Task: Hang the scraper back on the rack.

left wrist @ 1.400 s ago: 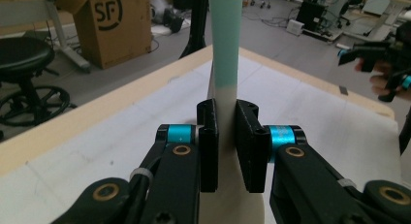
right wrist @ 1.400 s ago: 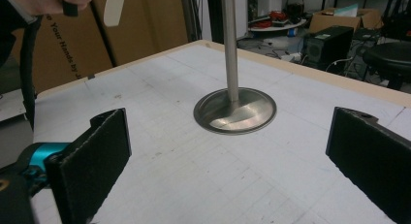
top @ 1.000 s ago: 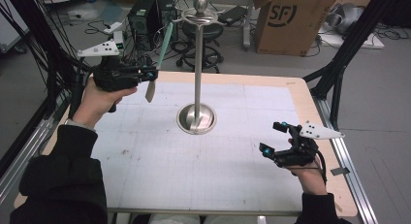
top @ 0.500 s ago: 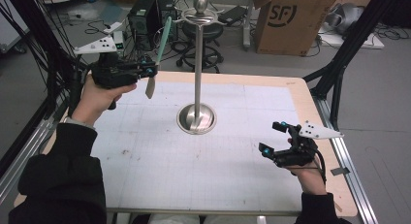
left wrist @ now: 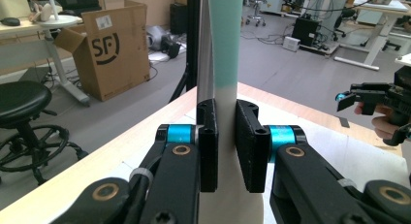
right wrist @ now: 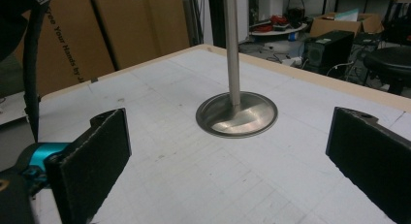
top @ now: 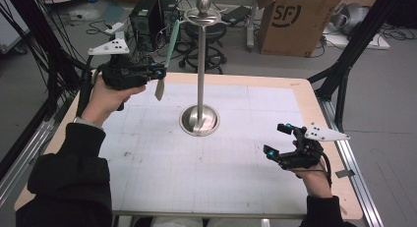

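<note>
**Left tool holds a green-and-white strip near a stand's top**

The left tool (top: 156,72) grips a long flat strip (top: 167,55), green above and white below, nearly upright. The metal stand (top: 200,65) rises just to its right, its crossbar near the strip's upper end. The right tool (top: 281,140) rests wide open, empty, low over the desk (top: 196,168).

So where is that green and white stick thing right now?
In the high view the green-and-white utensil is up at the table's far left, pinched in the left gripper, just left of the metal stand.

Beyond the table's (top: 305,97) far edge, grey floor (top: 383,74) holds a cardboard box (top: 295,20), black stool (top: 209,33) and computer tower (top: 147,15).
</note>
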The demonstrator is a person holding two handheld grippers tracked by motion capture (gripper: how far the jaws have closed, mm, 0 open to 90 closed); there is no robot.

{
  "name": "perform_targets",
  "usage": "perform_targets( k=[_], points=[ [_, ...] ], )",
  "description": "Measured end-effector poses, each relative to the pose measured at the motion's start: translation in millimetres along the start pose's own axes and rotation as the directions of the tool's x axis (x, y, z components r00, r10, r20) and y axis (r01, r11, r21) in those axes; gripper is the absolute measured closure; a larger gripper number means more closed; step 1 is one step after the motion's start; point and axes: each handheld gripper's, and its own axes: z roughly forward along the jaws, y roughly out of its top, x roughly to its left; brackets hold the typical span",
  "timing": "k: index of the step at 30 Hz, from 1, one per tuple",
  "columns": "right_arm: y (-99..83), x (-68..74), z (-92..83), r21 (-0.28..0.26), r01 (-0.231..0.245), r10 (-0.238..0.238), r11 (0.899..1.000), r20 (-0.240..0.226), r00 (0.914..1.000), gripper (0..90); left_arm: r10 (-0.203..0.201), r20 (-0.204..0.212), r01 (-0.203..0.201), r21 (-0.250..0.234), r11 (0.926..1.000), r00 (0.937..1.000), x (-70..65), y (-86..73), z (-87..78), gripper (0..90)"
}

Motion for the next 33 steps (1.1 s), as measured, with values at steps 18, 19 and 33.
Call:
perform_targets(
  k=[18,19,33],
  points=[
    [-3.2,-2.9,-2.8,0.003,-0.007,0.007,1.000,0.009,0.9999,1.2,0.045,-0.050,-0.046,-0.032,0.9984,0.9977,-9.5,-47.2,7.9,26.5],
    [-3.4,-2.7,-3.1,0.003,-0.008,0.008,1.000,0.010,0.9999,1.3,0.038,-0.061,-0.039,-0.024,0.9989,0.9974,-9.7,-53.1,8.1,20.3],
    [-8.6,-0.6,-17.5,0.004,-0.007,0.007,1.000,0.052,0.9986,1.2,-0.052,-0.054,0.048,-0.080,0.9956,0.9972,-17.6,-130.9,-4.4,5.8]
  ],
)
